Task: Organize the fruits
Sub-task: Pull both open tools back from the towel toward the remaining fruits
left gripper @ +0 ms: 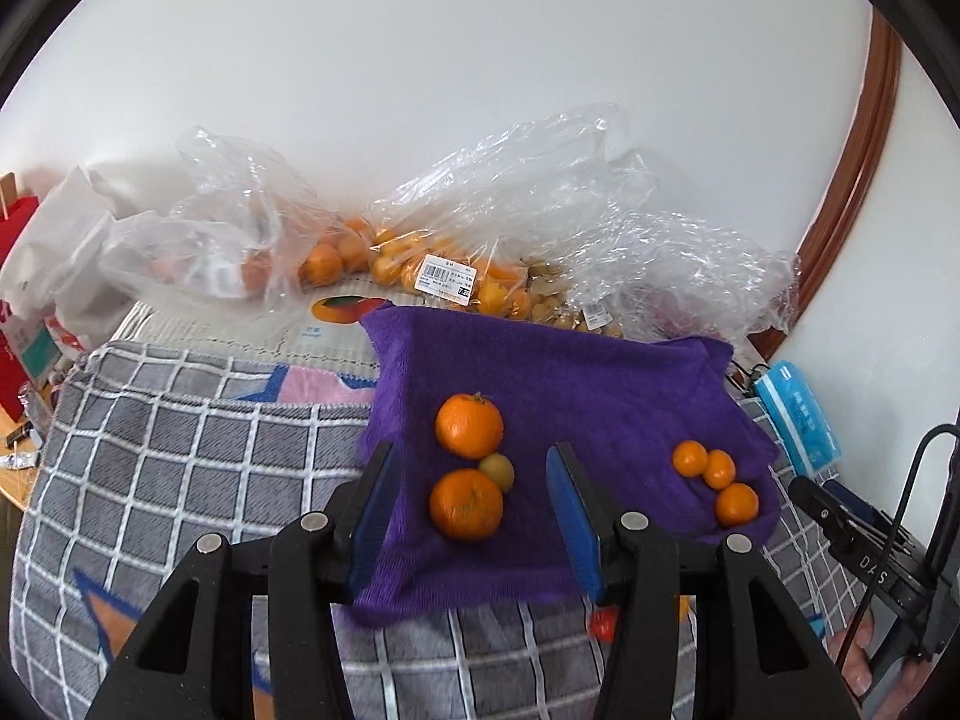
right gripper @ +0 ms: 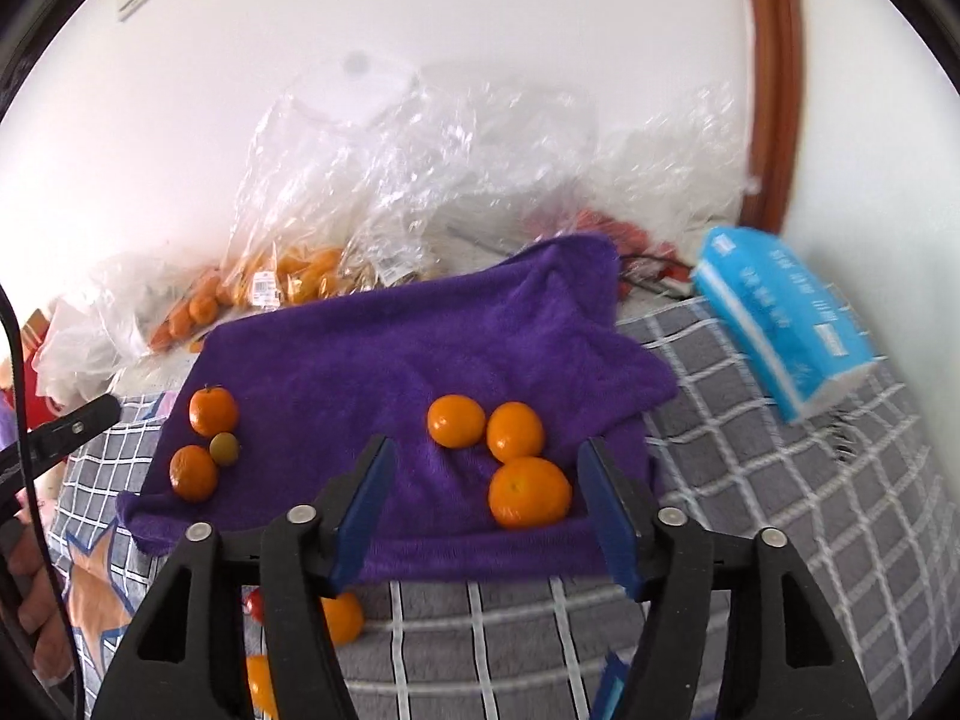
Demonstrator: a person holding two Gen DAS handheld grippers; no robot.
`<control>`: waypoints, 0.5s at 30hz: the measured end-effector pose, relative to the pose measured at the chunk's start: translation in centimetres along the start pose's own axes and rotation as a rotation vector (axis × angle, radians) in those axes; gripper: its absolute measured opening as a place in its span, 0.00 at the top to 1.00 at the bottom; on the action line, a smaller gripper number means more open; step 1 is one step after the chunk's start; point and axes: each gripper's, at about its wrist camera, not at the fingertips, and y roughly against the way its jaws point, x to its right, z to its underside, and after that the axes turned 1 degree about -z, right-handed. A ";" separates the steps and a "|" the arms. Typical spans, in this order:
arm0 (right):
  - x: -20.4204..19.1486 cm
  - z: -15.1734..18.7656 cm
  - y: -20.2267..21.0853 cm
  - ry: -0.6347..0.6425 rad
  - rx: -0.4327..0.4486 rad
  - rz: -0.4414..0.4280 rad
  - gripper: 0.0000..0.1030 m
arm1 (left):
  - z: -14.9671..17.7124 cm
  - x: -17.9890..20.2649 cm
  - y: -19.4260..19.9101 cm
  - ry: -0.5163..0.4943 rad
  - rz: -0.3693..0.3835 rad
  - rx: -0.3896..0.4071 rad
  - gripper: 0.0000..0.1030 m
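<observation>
A purple towel (left gripper: 570,372) (right gripper: 390,348) lies spread on a grey checked blanket (left gripper: 198,450). On its left part sit two larger oranges (left gripper: 468,426) (left gripper: 465,504) with a small yellow-green fruit (left gripper: 498,471) touching both. Three small oranges (left gripper: 717,471) (right gripper: 510,432) cluster on its right part. My left gripper (left gripper: 471,450) hovers open over the towel, the larger pair showing between its blue pads, untouched. My right gripper (right gripper: 487,445) is open just short of the small cluster, and the nearest small orange (right gripper: 529,492) lies by its right pad, apart from it.
Clear plastic bags (left gripper: 456,222) (right gripper: 336,228) of oranges and other fruit are heaped along the white wall behind the towel. A blue tissue pack (right gripper: 786,318) lies right of the towel. Loose oranges (right gripper: 342,618) and a small red fruit (left gripper: 602,624) lie on the blanket below the towel's front edge.
</observation>
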 end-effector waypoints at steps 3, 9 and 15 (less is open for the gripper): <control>0.0 0.9 1.8 0.009 0.015 0.046 0.29 | 1.4 -0.1 1.9 -0.017 -0.001 0.011 0.53; 1.6 3.4 4.7 -0.087 0.060 0.075 0.24 | 4.1 -0.2 4.4 -0.013 -0.007 0.024 0.53; 2.1 5.0 6.3 -0.100 0.071 0.068 0.24 | 6.7 0.2 5.3 -0.013 0.017 -0.003 0.53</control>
